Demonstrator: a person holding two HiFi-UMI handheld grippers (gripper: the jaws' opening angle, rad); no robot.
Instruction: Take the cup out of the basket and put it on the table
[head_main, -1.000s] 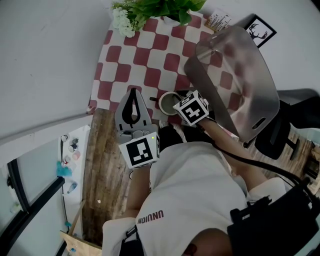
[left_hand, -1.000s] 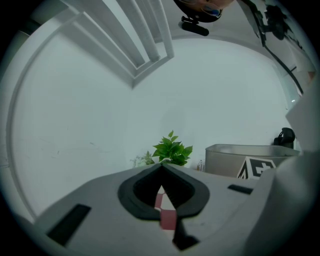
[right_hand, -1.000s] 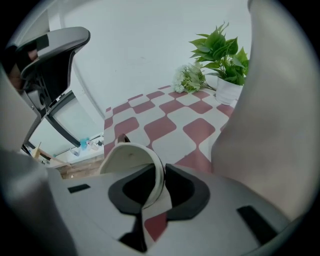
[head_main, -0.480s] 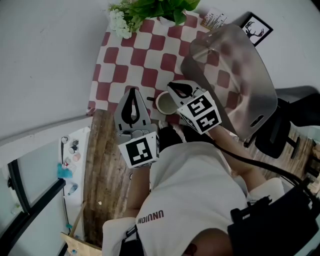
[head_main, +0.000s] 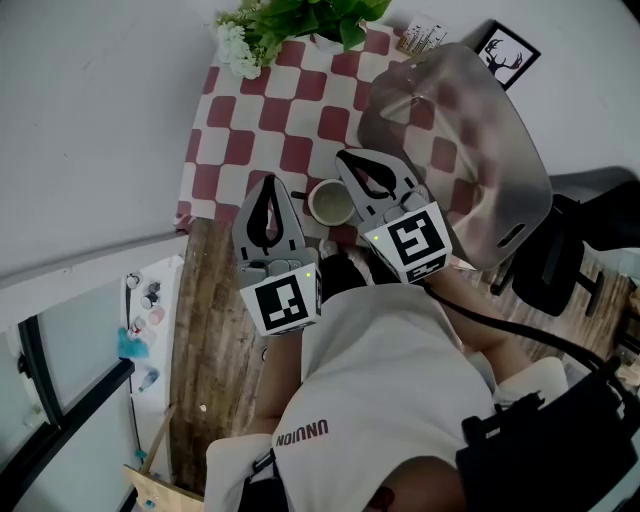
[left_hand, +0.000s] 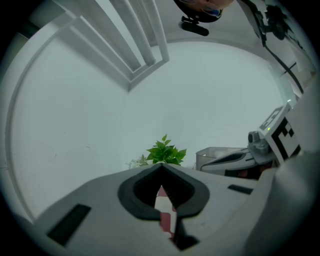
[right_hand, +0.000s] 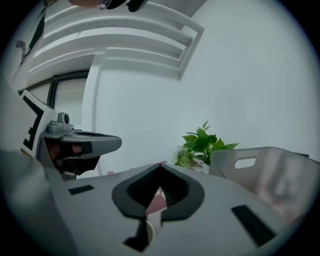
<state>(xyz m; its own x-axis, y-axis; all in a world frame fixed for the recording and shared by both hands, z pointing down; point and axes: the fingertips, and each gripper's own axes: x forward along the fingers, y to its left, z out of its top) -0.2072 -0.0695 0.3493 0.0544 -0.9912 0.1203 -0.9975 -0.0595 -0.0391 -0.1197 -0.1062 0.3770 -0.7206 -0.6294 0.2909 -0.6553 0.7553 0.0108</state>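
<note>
Lifted off the cup (head_main: 330, 202) since a second ago, the right gripper (head_main: 347, 156) has just been closing and is pressed together on nothing. Leftmost, the left gripper (head_main: 268, 182) is likewise pressed together, empty. Between them the cup is seen upright on the checked tablecloth (head_main: 250, 110), outside the basket (head_main: 470, 150), whose contents are blurred by its cloudy wall.
</note>
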